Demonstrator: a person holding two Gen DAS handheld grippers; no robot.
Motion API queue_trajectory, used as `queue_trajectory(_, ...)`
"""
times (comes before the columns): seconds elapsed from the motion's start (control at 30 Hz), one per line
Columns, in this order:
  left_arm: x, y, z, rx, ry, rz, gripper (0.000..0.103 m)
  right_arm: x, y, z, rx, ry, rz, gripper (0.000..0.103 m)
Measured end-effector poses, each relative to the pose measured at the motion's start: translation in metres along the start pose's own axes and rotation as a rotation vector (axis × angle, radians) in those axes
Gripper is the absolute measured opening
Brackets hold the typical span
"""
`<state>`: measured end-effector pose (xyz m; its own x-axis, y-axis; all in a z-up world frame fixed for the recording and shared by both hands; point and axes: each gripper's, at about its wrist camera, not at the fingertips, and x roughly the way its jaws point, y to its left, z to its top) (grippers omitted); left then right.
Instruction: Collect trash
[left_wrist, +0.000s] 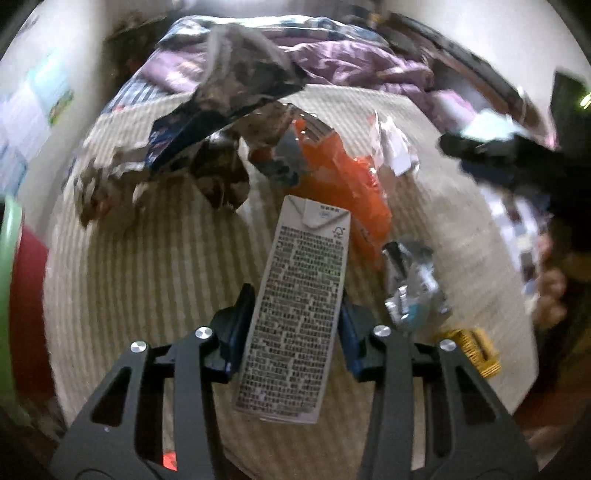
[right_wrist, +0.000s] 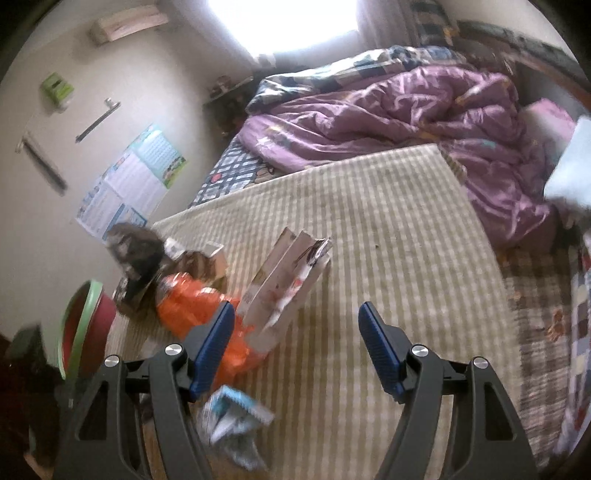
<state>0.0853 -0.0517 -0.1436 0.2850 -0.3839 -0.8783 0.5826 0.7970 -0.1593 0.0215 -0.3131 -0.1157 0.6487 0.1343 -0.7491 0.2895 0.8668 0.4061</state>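
My left gripper (left_wrist: 295, 306) is shut on a flattened white drink carton (left_wrist: 295, 310) with printed text and holds it above the striped mat (left_wrist: 147, 280). The carton also shows in the right wrist view (right_wrist: 284, 288), standing tilted. An orange wrapper (left_wrist: 343, 184) lies just beyond it, also seen in the right wrist view (right_wrist: 192, 306). A crumpled dark foil bag (left_wrist: 207, 122) lies further off. A small silver and blue wrapper (left_wrist: 413, 288) lies to the right; it shows below my right gripper (right_wrist: 232, 424). My right gripper (right_wrist: 297, 328) is open and empty above the mat.
A red bin with a green rim (right_wrist: 79, 325) stands at the left of the mat (right_wrist: 369, 229); it shows at the left edge of the left wrist view (left_wrist: 18, 295). A purple quilt (right_wrist: 406, 118) covers the bed behind. A yellow object (left_wrist: 474, 350) lies at the right.
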Motion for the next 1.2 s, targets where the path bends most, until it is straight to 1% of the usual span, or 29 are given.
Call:
queue_trajectory(0.1,-0.003,-0.003,-0.003,-0.035,-0.011,-0.003,0.042,0.019,-0.004,0.005,0.044,0.021,0.008,0.067)
queue_trajectory(0.23,-0.007,-0.004,-0.005,-0.06,-0.024,0.005,0.046,0.032,-0.001,0.008,0.048,0.025,-0.003,0.067)
queue_trajectory(0.33,-0.011,-0.003,-0.006,-0.087,-0.038,0.001,0.046,0.041,-0.003,0.01,0.084,0.043,0.024,0.066)
queue_trajectory(0.4,-0.011,-0.002,-0.008,-0.092,-0.04,0.003,0.046,0.044,-0.004,0.011,0.093,0.05,0.029,0.059)
queue_trajectory(0.47,-0.009,-0.001,-0.01,-0.096,-0.032,0.006,0.046,0.048,-0.005,0.011,0.103,0.066,0.058,0.047)
queue_trajectory(0.5,-0.008,-0.002,-0.01,-0.096,-0.028,0.007,0.046,0.049,-0.002,0.012,0.097,0.069,0.075,0.043)
queue_trajectory(0.53,-0.006,-0.002,-0.01,-0.095,-0.024,0.007,0.046,0.048,0.0,0.012,0.087,0.067,0.071,0.04)
queue_trajectory(0.6,-0.003,-0.003,-0.01,-0.095,-0.016,0.009,0.046,0.042,0.004,0.014,0.058,0.05,0.066,0.023)
queue_trajectory(0.67,-0.001,-0.003,-0.011,-0.099,-0.011,0.007,0.044,0.034,0.007,0.014,0.052,0.043,0.082,0.018)
queue_trajectory(0.77,-0.001,-0.003,-0.01,-0.104,-0.017,0.004,0.043,0.021,0.01,0.013,0.029,0.015,0.086,0.017)
queue_trajectory(0.87,-0.007,-0.001,-0.009,-0.115,-0.041,0.011,0.043,0.007,0.009,0.012,0.036,-0.008,0.103,0.017)
queue_trajectory(1.07,-0.035,0.001,-0.01,-0.136,-0.133,0.039,0.043,-0.031,0.017,0.008,0.027,-0.074,0.131,0.017)
queue_trajectory(1.13,-0.044,0.003,-0.01,-0.152,-0.159,0.048,0.043,-0.042,0.025,0.003,0.012,-0.099,0.14,0.017)
queue_trajectory(1.2,-0.053,0.005,-0.009,-0.163,-0.193,0.074,0.043,-0.056,0.037,-0.004,-0.017,-0.132,0.15,0.017)
